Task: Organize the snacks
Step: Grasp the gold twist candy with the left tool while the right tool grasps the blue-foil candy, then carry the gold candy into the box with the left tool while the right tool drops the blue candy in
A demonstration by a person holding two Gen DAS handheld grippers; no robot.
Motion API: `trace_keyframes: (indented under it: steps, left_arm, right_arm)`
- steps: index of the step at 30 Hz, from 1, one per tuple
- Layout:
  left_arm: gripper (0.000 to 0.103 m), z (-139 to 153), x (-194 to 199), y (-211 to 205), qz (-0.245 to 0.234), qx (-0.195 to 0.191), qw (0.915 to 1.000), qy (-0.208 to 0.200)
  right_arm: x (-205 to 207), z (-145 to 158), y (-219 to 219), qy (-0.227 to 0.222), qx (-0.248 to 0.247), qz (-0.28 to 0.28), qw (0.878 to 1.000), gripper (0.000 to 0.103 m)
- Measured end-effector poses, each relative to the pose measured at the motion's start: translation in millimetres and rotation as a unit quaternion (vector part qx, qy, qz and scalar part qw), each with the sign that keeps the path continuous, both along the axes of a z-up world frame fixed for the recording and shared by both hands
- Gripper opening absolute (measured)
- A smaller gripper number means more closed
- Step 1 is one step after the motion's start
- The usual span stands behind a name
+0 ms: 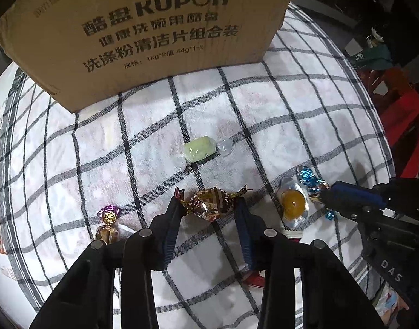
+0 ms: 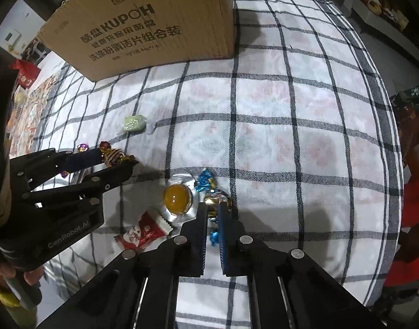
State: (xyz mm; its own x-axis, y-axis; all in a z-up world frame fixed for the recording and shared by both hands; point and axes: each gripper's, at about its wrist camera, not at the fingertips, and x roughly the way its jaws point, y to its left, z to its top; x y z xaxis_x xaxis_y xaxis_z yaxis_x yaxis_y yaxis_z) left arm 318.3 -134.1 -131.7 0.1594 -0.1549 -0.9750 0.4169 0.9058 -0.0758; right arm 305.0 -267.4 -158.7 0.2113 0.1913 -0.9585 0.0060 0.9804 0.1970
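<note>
We find the checked cloth point(image 2: 291, 126) bare across its right half, giving open passage there. The cardboard box point(image 2: 154, 24) blocks the far side. Between the grippers, the orange jelly cup point(image 2: 176, 196) and red sachet point(image 2: 142, 233) narrow the gap; the green candy point(image 1: 200, 149) lies apart toward the box.

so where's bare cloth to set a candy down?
Free: the checked cloth right of the cardboard box, and between the box and the green candy. Crowded: around the orange jelly cup and both grippers.
</note>
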Motion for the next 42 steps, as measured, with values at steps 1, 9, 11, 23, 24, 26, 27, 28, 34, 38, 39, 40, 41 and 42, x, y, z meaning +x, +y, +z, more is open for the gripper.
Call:
trace_keyframes:
  steps: [1, 9, 11, 23, 24, 26, 27, 28, 34, 38, 39, 40, 41, 42]
  left_arm:
    - [0.038, 2.7, -0.7, 1.1, 0.000, -0.002, 1.0000, -0.001]
    - [0.038, 15.6, -8.7, 7.1, -0.002, -0.009, 0.9999, -0.010]
    - [0.038, 16.8, -8.4, 5.1, -0.003, -0.010, 0.9999, -0.009]
    - [0.038, 15.9, -10.4, 1.3, -0.007, -0.012, 0.9999, -0.006]
    - [0.038, 15.3, -10.4, 1.1, -0.007, -0.012, 0.9999, -0.007]
    - [0.038, 15.0, -10.5, 1.1, -0.007, -0.011, 0.9999, -0.007]
    - [0.038, 15.2, -10.6, 1.3, -0.007, -0.011, 0.9999, -0.007]
    - [0.038, 15.2, -10.4, 1.9, -0.006, -0.011, 0.9999, -0.007]
    - [0.038, 22.1, -10.6, 6.4, -0.006, -0.019, 0.9997, -0.011]
    - [0.038, 34.2, -11.6, 9.3, -0.007, -0.025, 0.9994, -0.023]
    - [0.038, 39.1, -11.7, 10.7, -0.007, -0.028, 0.9992, -0.028]
    - [0.038, 42.9, -11.5, 11.6, -0.007, -0.031, 0.9990, -0.030]
    - [0.038, 48.3, -11.1, 13.3, -0.007, -0.035, 0.9988, -0.034]
    - [0.038, 54.8, -10.2, 15.2, -0.006, -0.038, 0.9985, -0.039]
  right_arm:
    - [-0.2, 0.4, 0.0, 0.000, -0.001, 0.000, 1.000, 0.009]
    - [0.7, 3.4, -5.8, -0.003, -0.001, -0.008, 1.000, 0.019]
    - [2.8, 1.4, -4.6, 0.002, 0.001, -0.003, 1.000, 0.020]
    - [10.4, -17.9, -3.0, 0.023, -0.013, -0.005, 1.000, 0.029]
    - [9.8, -18.0, -2.5, 0.019, -0.014, -0.006, 1.000, 0.029]
    - [8.4, -18.0, 0.4, 0.017, -0.025, 0.002, 1.000, 0.028]
    - [9.1, -18.2, 2.3, 0.016, -0.027, 0.004, 1.000, 0.025]
    - [8.5, -17.8, 2.9, 0.015, -0.029, 0.005, 0.999, 0.025]
    - [6.2, -1.3, 9.3, -0.008, -0.028, 0.006, 1.000, 0.025]
    - [6.2, 18.3, 12.6, -0.030, -0.019, 0.007, 0.999, 0.025]
    - [6.5, 23.9, 13.8, -0.037, -0.018, 0.009, 0.999, 0.025]
    - [6.7, 31.1, 15.0, -0.045, -0.018, 0.010, 0.999, 0.025]
    - [6.1, 36.5, 14.1, -0.052, -0.018, 0.010, 0.998, 0.025]
    - [6.6, 43.7, 14.8, -0.060, -0.017, 0.010, 0.998, 0.025]
